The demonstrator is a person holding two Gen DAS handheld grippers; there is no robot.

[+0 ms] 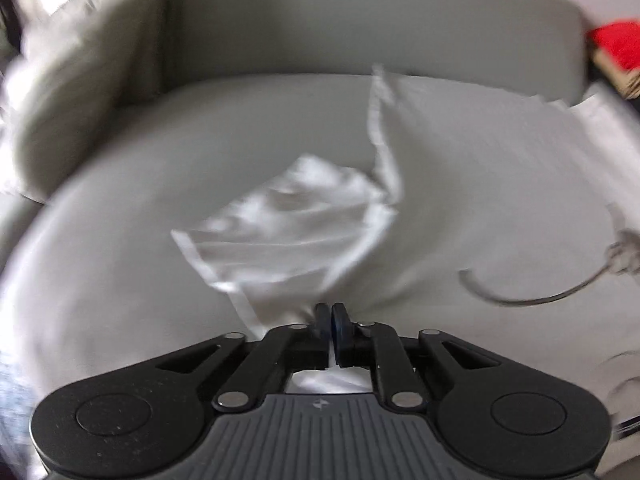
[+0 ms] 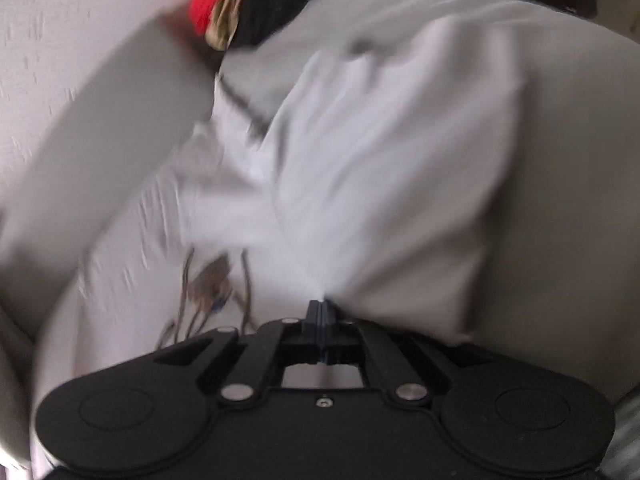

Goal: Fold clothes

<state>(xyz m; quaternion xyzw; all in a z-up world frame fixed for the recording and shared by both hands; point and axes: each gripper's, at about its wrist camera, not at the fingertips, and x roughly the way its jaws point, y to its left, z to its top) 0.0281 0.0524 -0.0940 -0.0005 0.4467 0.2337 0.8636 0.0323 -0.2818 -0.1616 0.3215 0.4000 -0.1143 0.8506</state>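
A white garment [image 1: 460, 184] lies spread over a grey sofa seat [image 1: 140, 220], one sleeve [image 1: 288, 220] crumpled toward the middle. My left gripper [image 1: 331, 312] is shut on a gathered fold of this white cloth, which bunches between its pads. In the right wrist view the same white garment [image 2: 380, 168] fans out from my right gripper [image 2: 320, 306], whose jaws are pressed together on a pinch of the fabric. A printed design with thin lines [image 2: 212, 280] shows on the cloth at the left of that gripper. Both views are blurred.
The sofa backrest [image 1: 360, 40] curves behind the seat, with a pale cushion [image 1: 72, 92] at the left. A pile of red and dark clothes [image 2: 232, 4] sits at the seat's far end, and a red item [image 1: 616, 46] shows at the right edge.
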